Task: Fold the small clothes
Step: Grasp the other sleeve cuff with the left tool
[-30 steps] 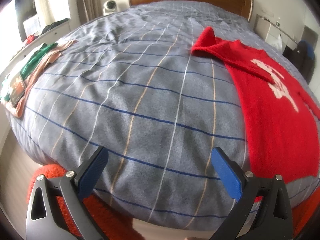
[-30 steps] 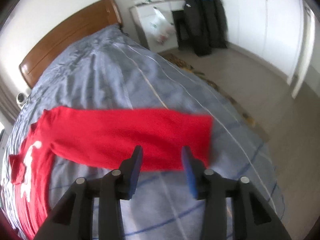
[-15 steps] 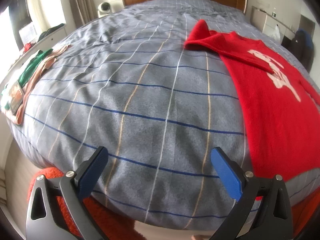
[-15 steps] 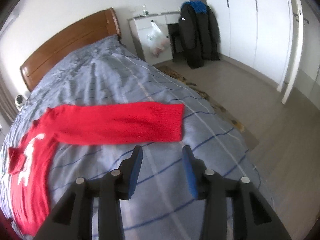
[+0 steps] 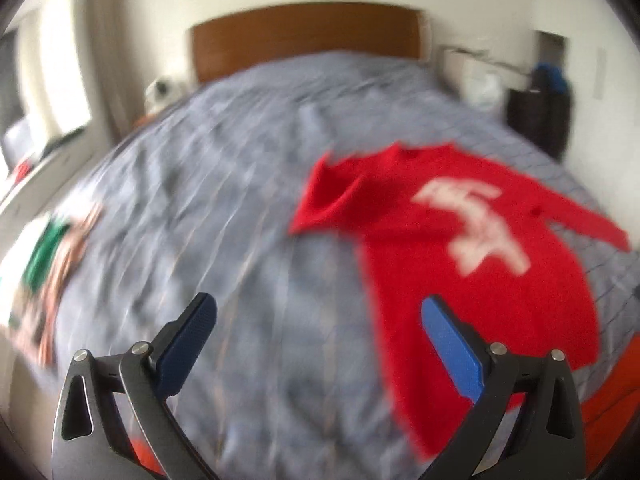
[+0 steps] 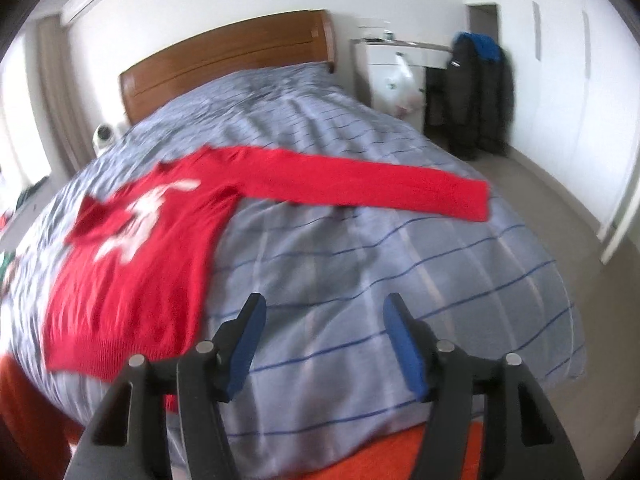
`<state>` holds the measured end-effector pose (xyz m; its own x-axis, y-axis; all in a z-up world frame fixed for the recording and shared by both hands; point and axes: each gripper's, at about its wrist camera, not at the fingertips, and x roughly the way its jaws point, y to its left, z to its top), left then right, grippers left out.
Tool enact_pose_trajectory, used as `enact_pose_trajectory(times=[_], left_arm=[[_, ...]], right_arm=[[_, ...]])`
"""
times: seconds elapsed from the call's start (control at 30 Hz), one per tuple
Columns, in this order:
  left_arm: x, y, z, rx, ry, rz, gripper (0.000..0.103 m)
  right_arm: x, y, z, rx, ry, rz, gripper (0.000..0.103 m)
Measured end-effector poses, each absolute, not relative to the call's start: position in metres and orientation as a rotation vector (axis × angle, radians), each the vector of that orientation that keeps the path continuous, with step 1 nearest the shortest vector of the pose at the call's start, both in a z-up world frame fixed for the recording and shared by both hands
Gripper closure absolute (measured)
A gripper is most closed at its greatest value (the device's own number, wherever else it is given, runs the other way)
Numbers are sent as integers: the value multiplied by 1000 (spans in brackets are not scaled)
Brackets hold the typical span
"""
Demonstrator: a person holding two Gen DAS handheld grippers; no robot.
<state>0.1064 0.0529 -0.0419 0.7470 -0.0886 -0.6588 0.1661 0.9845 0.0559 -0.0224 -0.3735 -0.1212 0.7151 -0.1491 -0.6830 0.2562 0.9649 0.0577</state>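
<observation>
- Red sweater is lying flat on the grey striped duvet, near the foot edge of the bed, one sleeve stretched out toward the wardrobe-side edge.
- Left gripper is spread wide, holding nothing, hovering over the foot edge.
- Right gripper is also gaping and empty, above bare duvet beside the sweater.

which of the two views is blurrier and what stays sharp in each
Left wrist view: the blurrier one, motion smear across the bedspread and red sweater, its white print soft; only the left gripper with its open jaws is crisp. Right wrist view: milder smear, worst on the sweater body at left; the right gripper is sharp, the headboard fairly clear. Both bend straight lines, fisheye.
</observation>
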Motion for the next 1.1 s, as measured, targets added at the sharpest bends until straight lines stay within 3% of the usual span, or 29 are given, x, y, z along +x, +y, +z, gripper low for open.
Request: enact_pose_trajectory(times=[0.17,0.3,0.47,0.5,0.6,0.77,0.9,1.1], left_arm=[[172,-48,-61,436,779,-439,1],[219,-98,-115,621,879,-480,24],[253,-120,-153,604,960,-476,28],[255,-121,-154,580,966,-486,40],[262,-120,-150,504,977,-468,98],[271,-49,-101,187,922,-362,101],[267,78,-70,-76,873,-101,101],[252,215,-85,-175,884,296,101]], right_arm=[[-21,-371,-125,150,741,-207,42],[-25,-376,-126,186,734,-211,42],[-33,-386,-125,238,705,-249,37],[-34,-388,-125,248,703,-253,37],[-32,-393,-126,267,711,-250,37],[-28,-394,-129,273,733,-249,37],[-28,-388,-127,243,723,-242,37],[-24,-381,-130,213,746,-241,37]])
